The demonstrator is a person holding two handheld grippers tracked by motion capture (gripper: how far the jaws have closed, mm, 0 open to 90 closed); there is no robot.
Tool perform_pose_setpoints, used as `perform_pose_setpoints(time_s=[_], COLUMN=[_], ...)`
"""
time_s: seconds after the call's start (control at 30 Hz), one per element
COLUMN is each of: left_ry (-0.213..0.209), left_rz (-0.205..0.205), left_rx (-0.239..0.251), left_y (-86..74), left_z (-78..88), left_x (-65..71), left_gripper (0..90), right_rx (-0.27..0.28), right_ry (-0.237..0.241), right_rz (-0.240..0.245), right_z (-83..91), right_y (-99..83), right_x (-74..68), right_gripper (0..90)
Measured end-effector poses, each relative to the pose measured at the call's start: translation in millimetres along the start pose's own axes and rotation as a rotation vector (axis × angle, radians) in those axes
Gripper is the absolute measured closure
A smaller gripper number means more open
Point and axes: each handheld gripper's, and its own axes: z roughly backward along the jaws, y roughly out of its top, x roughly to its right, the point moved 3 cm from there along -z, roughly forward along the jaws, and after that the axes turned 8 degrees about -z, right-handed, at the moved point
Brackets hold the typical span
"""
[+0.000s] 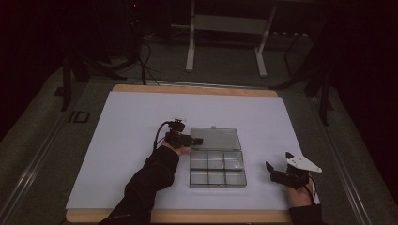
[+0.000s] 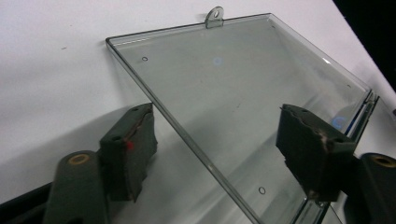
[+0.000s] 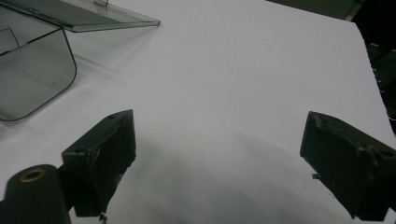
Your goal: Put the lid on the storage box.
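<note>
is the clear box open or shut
Open: the clear box has its lid folded back flat on the white sheet, compartments exposed.

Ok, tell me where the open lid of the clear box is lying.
In the high view, the lid lies flat on the white sheet, folded back behind the compartment box, with the left gripper at its left edge.

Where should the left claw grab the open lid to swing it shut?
Probably the lid's free far edge, by the small tab, coming from its left side. The lid lies flat on the white sheet, hinged to the box on the near side, so that edge swings widest. The left claw is open, straddling the left edge.
</note>
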Motion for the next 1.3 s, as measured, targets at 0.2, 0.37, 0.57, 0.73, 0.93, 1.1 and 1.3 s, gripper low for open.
perform_pose_setpoints(time_s=[0.2, 0.37, 0.57, 0.73, 0.93, 1.1, 1.3], left_ry=[-0.076, -0.094, -0.077, -0.079, -0.104, -0.11, -0.112], left_rz=[0.036, -0.005, -0.09, -0.116, -0.135, -0.158, -0.192], left_rx=[0.006, 0.046, 0.098, 0.126, 0.149, 0.162, 0.176], left_y=[-2.0, 0.9, 4.4, 4.8, 4.0, 3.1, 1.2], left_z=[1.6, 9.6, 23.5, 30.8, 36.7, 39.6, 44.0], left_x=[-3.8, 0.5, 5.1, 7.9, 8.5, 9.6, 12.0], left_gripper=[39.0, 51.3, 64.4, 70.6, 76.2, 78.8, 81.0], right_rx=[-0.003, -0.013, -0.028, -0.063, -0.051, -0.06, -0.014], right_ry=[0.0, -0.004, -0.006, 0.002, 0.016, 0.054, 0.115], right_rz=[-0.001, 0.001, 0.003, -0.001, 0.023, 0.015, 0.028], right_z=[-0.4, -1.0, -2.5, -3.6, -0.4, -2.3, -8.4], right_y=[0.1, 0.2, 0.9, 3.6, 21.3, 39.1, 66.2], right_x=[0.1, 0.0, 0.0, -1.2, -6.0, -10.2, -27.4], right_gripper=[10.4, 10.3, 10.3, 10.4, 10.3, 10.3, 10.3])
